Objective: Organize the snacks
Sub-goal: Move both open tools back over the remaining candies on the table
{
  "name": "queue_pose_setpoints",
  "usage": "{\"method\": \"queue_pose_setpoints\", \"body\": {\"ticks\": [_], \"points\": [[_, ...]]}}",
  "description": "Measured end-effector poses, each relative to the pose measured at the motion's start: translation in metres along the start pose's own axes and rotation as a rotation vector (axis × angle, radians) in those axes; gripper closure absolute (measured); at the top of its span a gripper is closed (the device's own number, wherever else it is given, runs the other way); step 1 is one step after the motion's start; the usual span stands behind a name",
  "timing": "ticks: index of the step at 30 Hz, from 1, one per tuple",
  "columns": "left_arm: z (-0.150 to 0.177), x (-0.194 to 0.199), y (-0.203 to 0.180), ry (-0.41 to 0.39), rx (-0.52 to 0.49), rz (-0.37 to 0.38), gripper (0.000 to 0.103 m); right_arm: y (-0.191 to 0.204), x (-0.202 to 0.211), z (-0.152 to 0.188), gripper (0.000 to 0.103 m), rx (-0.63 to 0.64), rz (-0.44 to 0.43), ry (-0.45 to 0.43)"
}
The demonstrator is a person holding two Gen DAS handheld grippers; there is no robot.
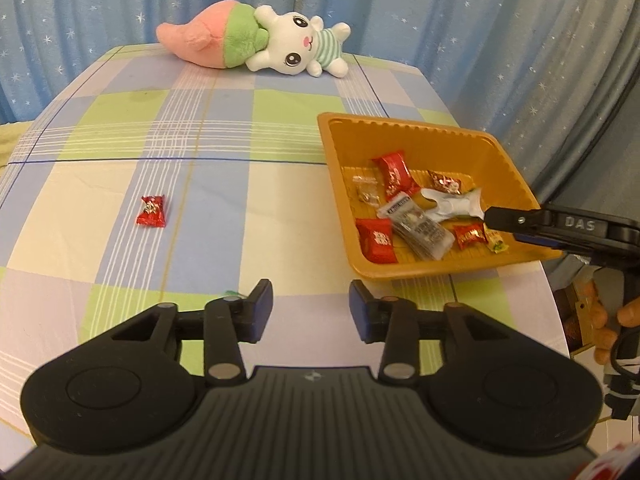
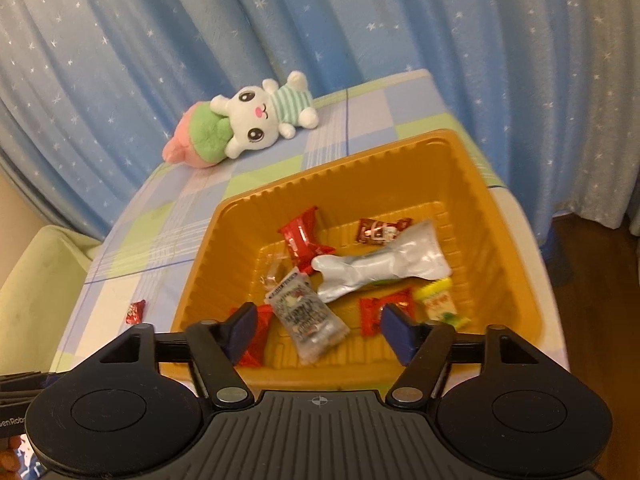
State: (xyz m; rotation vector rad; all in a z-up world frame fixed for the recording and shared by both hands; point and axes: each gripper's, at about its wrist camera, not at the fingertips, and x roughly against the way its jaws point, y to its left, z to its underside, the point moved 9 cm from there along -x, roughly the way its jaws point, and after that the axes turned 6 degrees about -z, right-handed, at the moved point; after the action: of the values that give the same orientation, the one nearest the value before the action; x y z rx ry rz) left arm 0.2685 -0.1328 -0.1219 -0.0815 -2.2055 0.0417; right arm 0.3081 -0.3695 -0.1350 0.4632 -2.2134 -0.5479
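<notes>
While the right gripper (image 2: 316,332) is held agape and empty over the orange tray (image 2: 400,152), the silver pouch (image 2: 380,266) is seen inside. One red candy (image 1: 151,211) is noted on the counter (image 1: 240,208) ahead of the parted, empty left gripper (image 1: 311,306).

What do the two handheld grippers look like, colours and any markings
Both the left gripper and right gripper are black plastic with a ribbed body, round side discs, silver pivot pins and blue pads. The right one's finger reads "DAS"; a black cable trails beneath.
</notes>
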Motion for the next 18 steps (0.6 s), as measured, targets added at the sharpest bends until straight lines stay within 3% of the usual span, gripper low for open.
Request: {"method": "queue_pose_setpoints", "body": {"ticks": [8, 18], "points": [[0.018, 0.01, -0.002, 0.006, -0.02, 0.011, 0.046, 0.002, 0.031, 0.018, 0.018, 0.001, 0.004, 0.005], [0.037, 0.026, 0.017, 0.003, -0.018, -0.011, 0.038, 0.02, 0.041, 0.057, 0.018, 0.03, -0.009, 0.087]]}}
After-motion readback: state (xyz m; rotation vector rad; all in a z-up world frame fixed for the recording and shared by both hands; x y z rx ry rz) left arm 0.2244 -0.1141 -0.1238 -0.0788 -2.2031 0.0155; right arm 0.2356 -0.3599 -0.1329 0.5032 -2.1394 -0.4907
